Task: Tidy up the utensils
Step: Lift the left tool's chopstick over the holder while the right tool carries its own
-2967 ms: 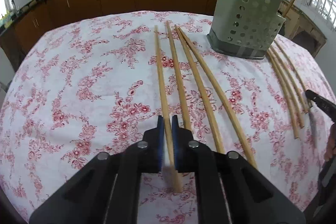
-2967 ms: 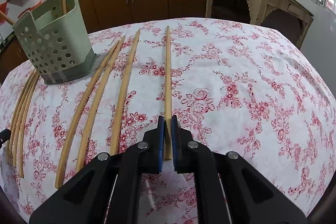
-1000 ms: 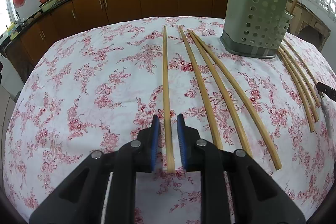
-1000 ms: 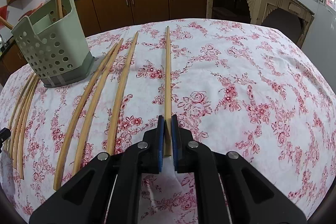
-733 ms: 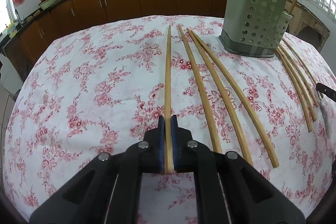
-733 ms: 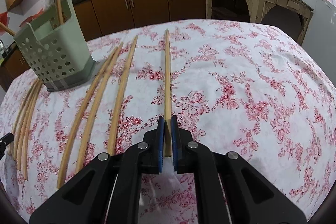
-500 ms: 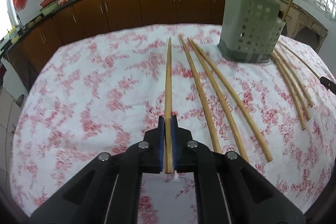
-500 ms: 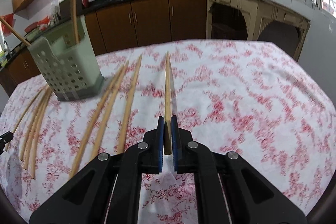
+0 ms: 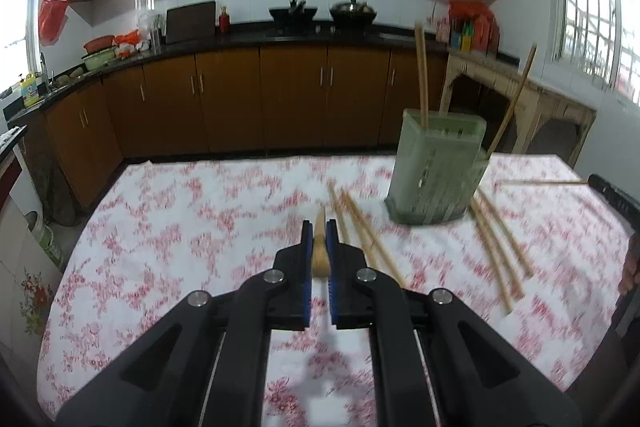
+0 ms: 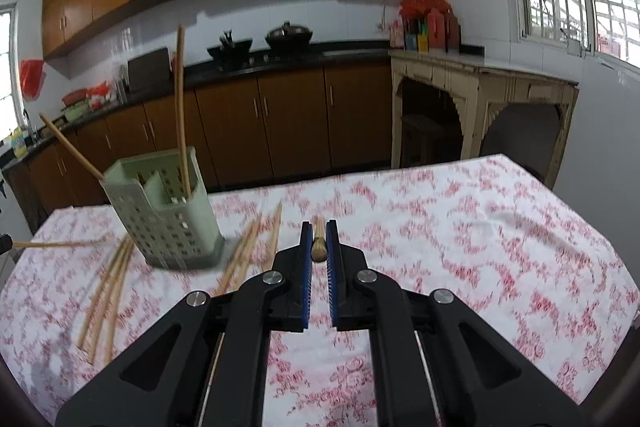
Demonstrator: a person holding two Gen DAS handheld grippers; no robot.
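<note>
My left gripper (image 9: 319, 227) is shut on a wooden chopstick (image 9: 320, 255), seen end-on and raised above the floral tablecloth (image 9: 180, 247). The right gripper (image 10: 319, 227) is likewise shut on another chopstick (image 10: 319, 249), lifted off the table. A pale green perforated utensil holder (image 9: 436, 167) (image 10: 168, 219) stands upright with two chopsticks (image 10: 180, 107) leaning in it. Each view shows the other hand's chopstick held level at its edge: at the right of the left wrist view (image 9: 544, 182) and at the left of the right wrist view (image 10: 56, 244).
Loose chopsticks (image 9: 360, 231) (image 9: 496, 251) lie on the cloth on both sides of the holder, as do those in the right wrist view (image 10: 248, 251) (image 10: 106, 291). Brown kitchen cabinets (image 9: 292, 99) run behind the table. A pale wooden side table (image 10: 480, 87) stands at the back right.
The left gripper has shut on its chopstick. Both grippers have risen and tilted up with their chopsticks, so the table now sits lower in both views.
</note>
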